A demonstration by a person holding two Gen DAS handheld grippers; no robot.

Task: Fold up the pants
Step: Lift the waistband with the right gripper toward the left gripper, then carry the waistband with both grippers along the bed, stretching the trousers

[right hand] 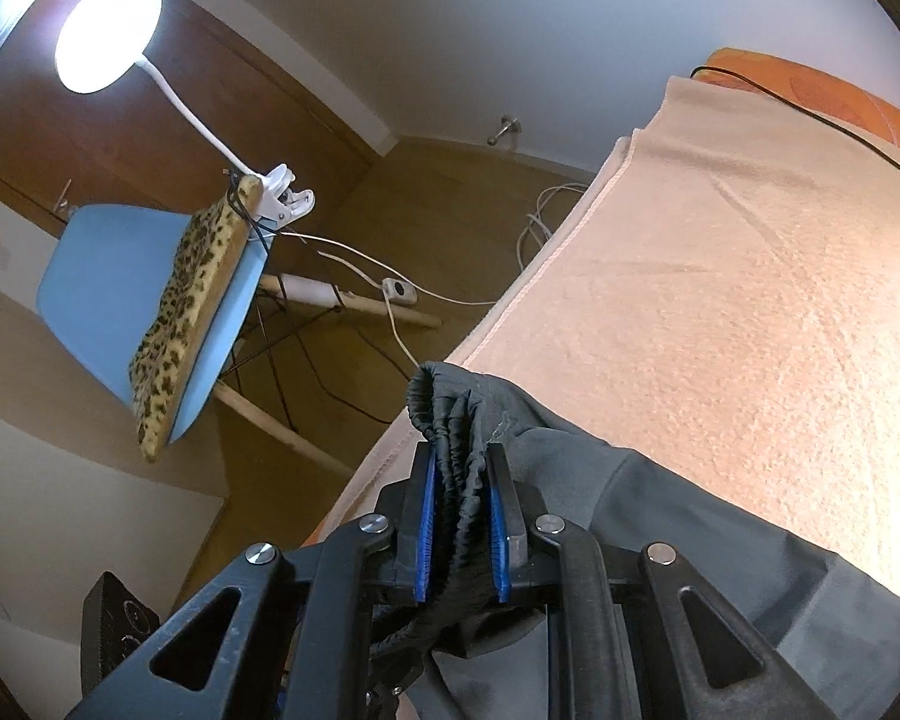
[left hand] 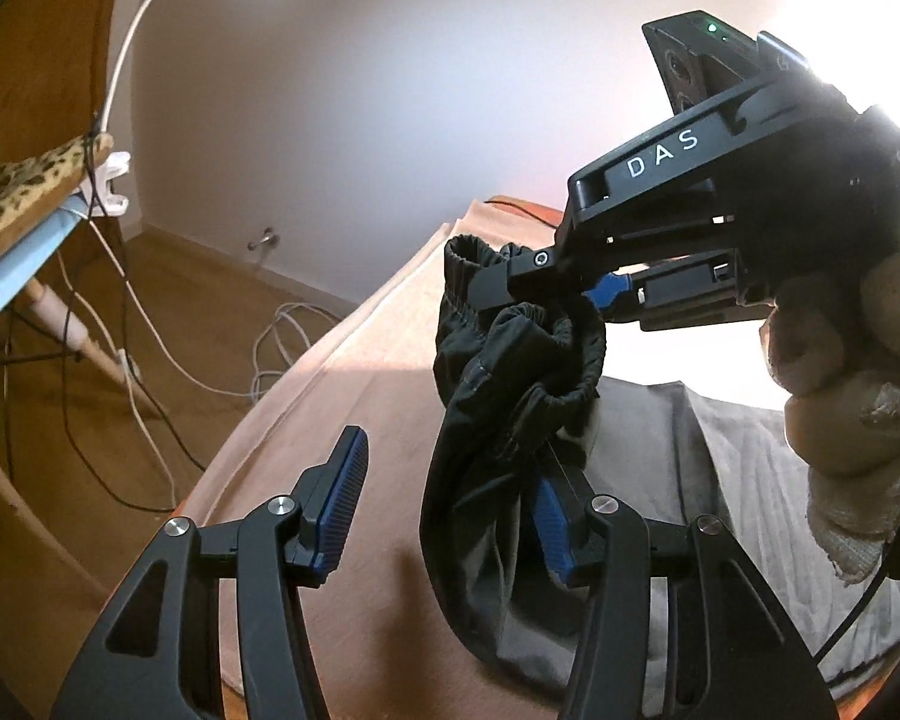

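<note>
A: Where are the pants (left hand: pixel 510 396) right now?

B: Bunched and lifted off the peach towel (right hand: pixel 720 276), hanging in a dark column. Their long axis runs roughly up and down in the left wrist view, with the gathered elastic waistband (right hand: pixel 450 420) at the top and the rest trailing onto the grey cloth (left hand: pixel 744 444) at the lower right.

A: And the tongs?

B: The right gripper (right hand: pixel 462 516) is pinching the waistband: the folds sit squeezed between its blue pads (right hand: pixel 427 516). The left gripper (left hand: pixel 444 504) stands spread. The hanging fabric drapes against its right-hand finger, but nothing is clamped and its other finger is well clear.

A: So which hand is nearer for a second hold?

B: The left, I'd judge. The cloth hangs between its jaws already, just below the right gripper's pinch, so closing there or sliding along the band looks like the likely move.

A: The room?

B: A towel-covered bed, wooden floor (right hand: pixel 450 210) with loose cables, a blue chair (right hand: pixel 108 282) bearing a leopard-print cushion (right hand: pixel 180 312), and a lit clip-on lamp (right hand: pixel 108 30).
</note>
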